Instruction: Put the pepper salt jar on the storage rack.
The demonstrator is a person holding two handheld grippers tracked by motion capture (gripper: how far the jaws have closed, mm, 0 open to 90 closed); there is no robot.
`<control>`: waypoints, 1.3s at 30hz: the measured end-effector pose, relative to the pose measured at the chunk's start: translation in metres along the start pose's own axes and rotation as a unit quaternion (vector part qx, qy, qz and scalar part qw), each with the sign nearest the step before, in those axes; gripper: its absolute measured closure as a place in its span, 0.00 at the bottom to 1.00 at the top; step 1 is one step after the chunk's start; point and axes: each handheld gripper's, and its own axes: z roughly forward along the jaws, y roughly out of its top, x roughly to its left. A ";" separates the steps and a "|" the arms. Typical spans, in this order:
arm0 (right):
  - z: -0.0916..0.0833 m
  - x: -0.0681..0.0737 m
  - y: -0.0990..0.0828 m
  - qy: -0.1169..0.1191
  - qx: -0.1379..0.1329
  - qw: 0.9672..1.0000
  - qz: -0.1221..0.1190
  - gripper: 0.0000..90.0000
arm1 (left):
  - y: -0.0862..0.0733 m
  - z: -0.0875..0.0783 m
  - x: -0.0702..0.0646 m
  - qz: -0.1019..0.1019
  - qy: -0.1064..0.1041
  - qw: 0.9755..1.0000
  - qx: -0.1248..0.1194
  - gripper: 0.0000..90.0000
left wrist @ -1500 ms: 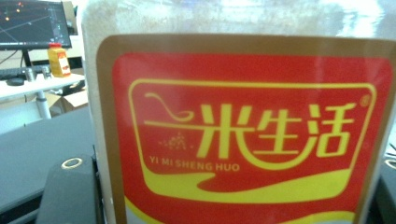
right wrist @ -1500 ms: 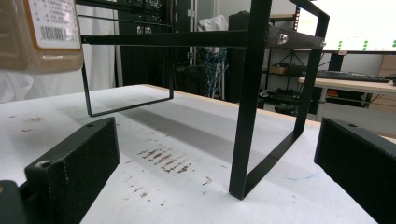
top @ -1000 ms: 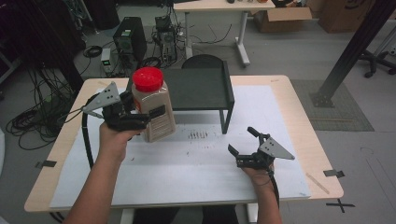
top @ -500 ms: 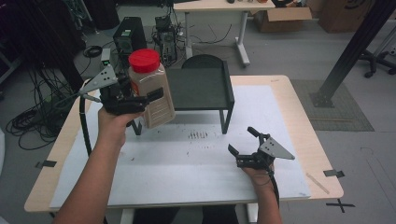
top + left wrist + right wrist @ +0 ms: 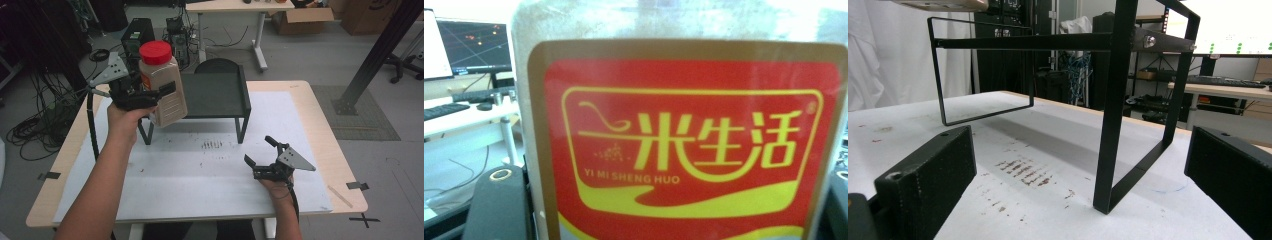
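So the left gripper (image 5: 150, 95) has its fingers clamped on the red-capped jar (image 5: 162, 85), held up in the air by the black rack's (image 5: 220, 95) left end. The right gripper (image 5: 264, 152) sits on the counter (image 5: 175, 175), fingers apart, holding nothing.

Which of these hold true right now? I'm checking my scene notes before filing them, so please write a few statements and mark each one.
1. The left gripper is shut on the jar. True.
2. The jar's lid is blue. False: it is red.
3. The right gripper holds the jar. False: its fingers stand open with nothing between them, low over the white mat.
4. The jar stands on the black rack. False: it is held in the air beside the rack's left end.
5. The rack stands on the mat. True.
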 end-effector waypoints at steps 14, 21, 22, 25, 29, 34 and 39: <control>0.000 0.000 0.000 0.000 -0.001 1.000 0.000 0.00 | -0.001 0.024 0.015 0.002 0.023 1.000 0.007 0.28; 0.000 0.000 0.000 0.000 -0.001 1.000 0.000 0.00 | -0.007 0.031 0.022 -0.003 0.037 0.999 0.015 0.28; 0.000 0.000 0.000 0.000 -0.001 1.000 0.000 0.00 | -0.007 0.031 0.022 -0.003 0.037 0.999 0.015 0.28; 0.000 0.000 0.000 0.000 -0.001 1.000 0.000 0.00 | -0.011 0.035 0.025 -0.005 0.041 0.999 0.019 0.28; 0.000 0.000 0.000 0.000 -0.001 1.000 0.001 0.00 | -0.014 0.038 0.028 -0.004 0.045 0.999 0.020 0.28; 0.000 0.000 0.000 0.000 -0.001 1.000 0.001 0.00 | -0.018 0.043 0.031 -0.003 0.048 0.999 0.026 0.28; 0.000 0.000 0.000 0.000 -0.001 1.000 0.002 0.00 | -0.022 0.047 0.033 0.003 0.055 0.998 0.030 0.28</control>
